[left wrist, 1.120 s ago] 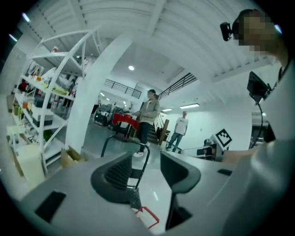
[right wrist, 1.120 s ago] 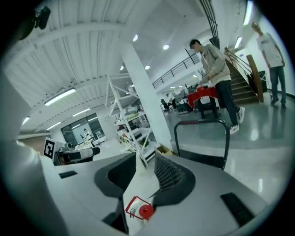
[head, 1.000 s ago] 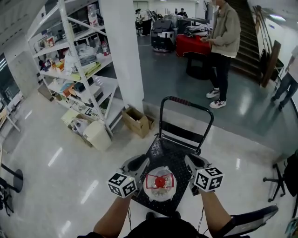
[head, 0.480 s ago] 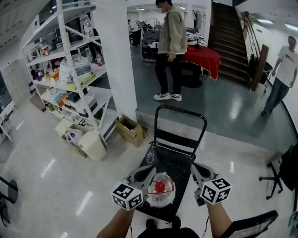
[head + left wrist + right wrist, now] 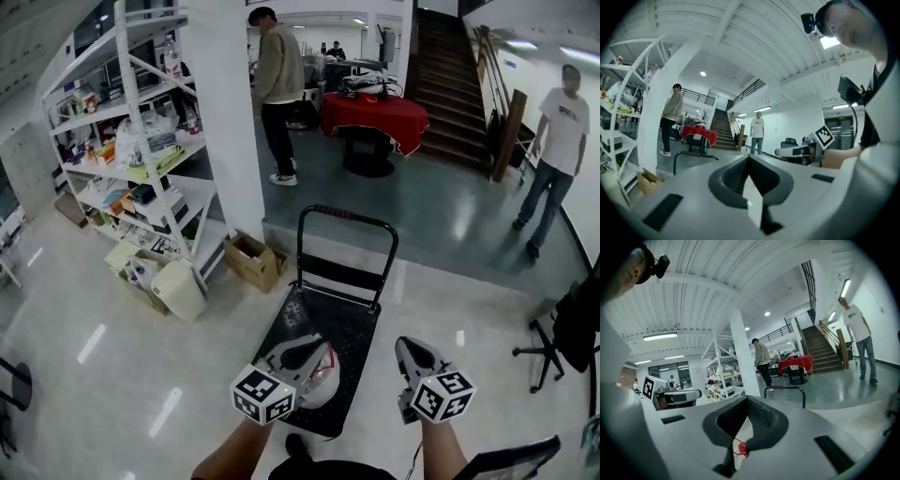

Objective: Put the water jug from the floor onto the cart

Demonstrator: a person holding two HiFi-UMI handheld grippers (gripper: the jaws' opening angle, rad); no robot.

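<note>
The left tongs (image 5: 305, 350) are closed: in the left gripper view the two dark ribbed pads (image 5: 733, 174) meet at their front tips, and only a white sliver shows in the slit behind them. The right tongs (image 5: 410, 352) are closed in the same way, and through their slit the red cap (image 5: 738, 447) of the water jug (image 5: 322, 373) is seen. In the head view both tongs sit at the lower centre of the frame, each on a bare forearm (image 5: 225, 457) that comes up from the bottom edge. Both point forward and a little toward each other, with the marker cubes (image 5: 263, 395) nearest to the camera. The left tongs lie across the jug's left side; I cannot tell if they touch it. The right tongs are apart from it, at its right. The jug seems to stand upright, its long axis vertical and the neck up, on the near end of the black worktop of the cart (image 5: 328, 314). The cart's handle (image 5: 345, 217) rises at the far end. A white shelf rack (image 5: 141, 141) stands at the upper left.
</note>
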